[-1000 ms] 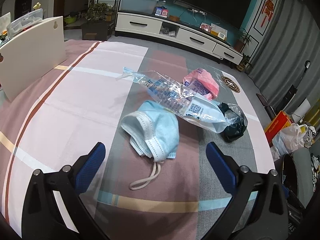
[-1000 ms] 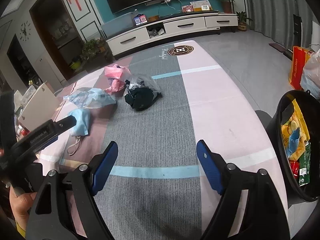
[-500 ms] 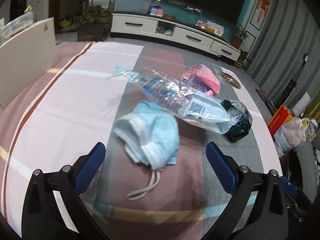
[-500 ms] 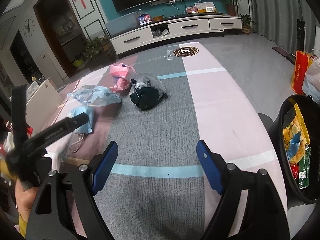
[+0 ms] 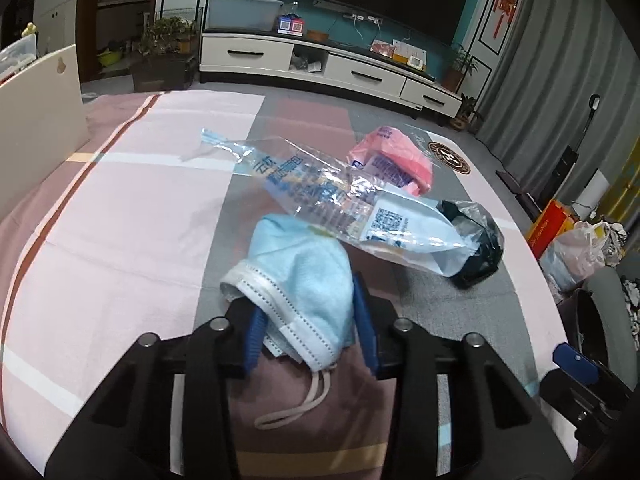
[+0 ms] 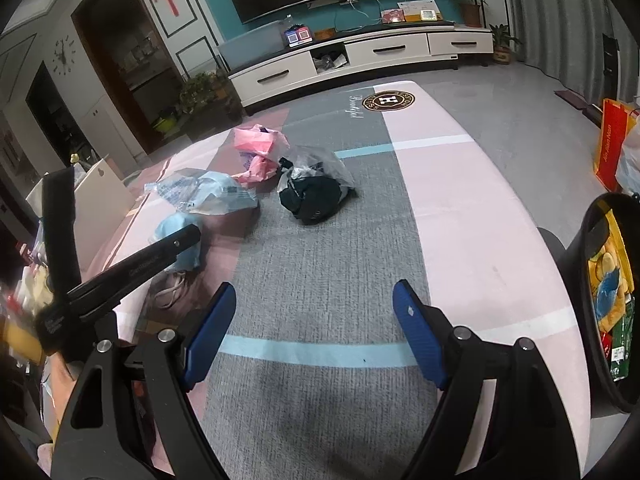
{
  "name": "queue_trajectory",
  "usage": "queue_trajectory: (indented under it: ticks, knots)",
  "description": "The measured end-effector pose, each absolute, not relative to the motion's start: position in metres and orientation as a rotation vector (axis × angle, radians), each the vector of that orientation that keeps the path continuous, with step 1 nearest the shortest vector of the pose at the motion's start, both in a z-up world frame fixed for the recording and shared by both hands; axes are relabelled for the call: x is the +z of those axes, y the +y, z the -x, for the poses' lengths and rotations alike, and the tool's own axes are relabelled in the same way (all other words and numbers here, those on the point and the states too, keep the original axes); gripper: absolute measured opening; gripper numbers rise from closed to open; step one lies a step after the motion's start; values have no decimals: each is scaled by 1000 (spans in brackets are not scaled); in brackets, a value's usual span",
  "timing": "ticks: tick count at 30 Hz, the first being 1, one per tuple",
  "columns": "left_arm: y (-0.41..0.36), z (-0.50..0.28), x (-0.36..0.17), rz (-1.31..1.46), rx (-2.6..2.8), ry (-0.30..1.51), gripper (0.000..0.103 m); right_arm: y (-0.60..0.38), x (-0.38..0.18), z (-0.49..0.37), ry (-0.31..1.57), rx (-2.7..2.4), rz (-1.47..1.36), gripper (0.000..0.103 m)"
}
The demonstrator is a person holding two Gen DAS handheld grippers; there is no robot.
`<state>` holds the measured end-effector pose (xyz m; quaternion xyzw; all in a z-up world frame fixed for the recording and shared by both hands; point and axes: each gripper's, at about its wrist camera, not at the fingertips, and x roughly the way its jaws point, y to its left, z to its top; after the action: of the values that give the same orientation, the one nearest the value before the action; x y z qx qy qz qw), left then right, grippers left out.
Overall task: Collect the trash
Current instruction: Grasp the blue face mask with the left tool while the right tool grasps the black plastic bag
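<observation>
The face mask point(image 5: 304, 276) covers most of both blue pads point(image 5: 253, 336) of the left gripper point(image 5: 308, 336), whose jaws are closing around it. The clear bag point(image 5: 340, 204) hides part of the pink wrapper point(image 5: 394, 160). The bin point(image 6: 600, 304) is cut off by the right wrist picture's edge. The bag's print is too small to read.
</observation>
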<state>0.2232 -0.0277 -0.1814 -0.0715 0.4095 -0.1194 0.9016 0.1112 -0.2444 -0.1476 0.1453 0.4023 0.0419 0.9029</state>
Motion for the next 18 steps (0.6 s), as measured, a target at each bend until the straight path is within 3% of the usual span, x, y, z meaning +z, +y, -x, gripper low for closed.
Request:
queue_trajectory:
  ticks: [4,8,13,15,18]
  knots:
    - [-29,-217,-175,150,-278,881,26,-248,-141,-120,817,92,-303,79]
    - [-27,-203,-155,90,-297,857,26,-255,-136,-149,817,85,-334,79]
    - [-14,-202,-144,174,-312,860,26,-249,-132,-201,838,86,-328,72]
    - [-12,-203,-140,188,-319,851,26,-249,-136,-222,860,76,-347,68]
    - [-11,-202,-134,194,-328,837,26,-249,-150,-239,924,80,-364,49]
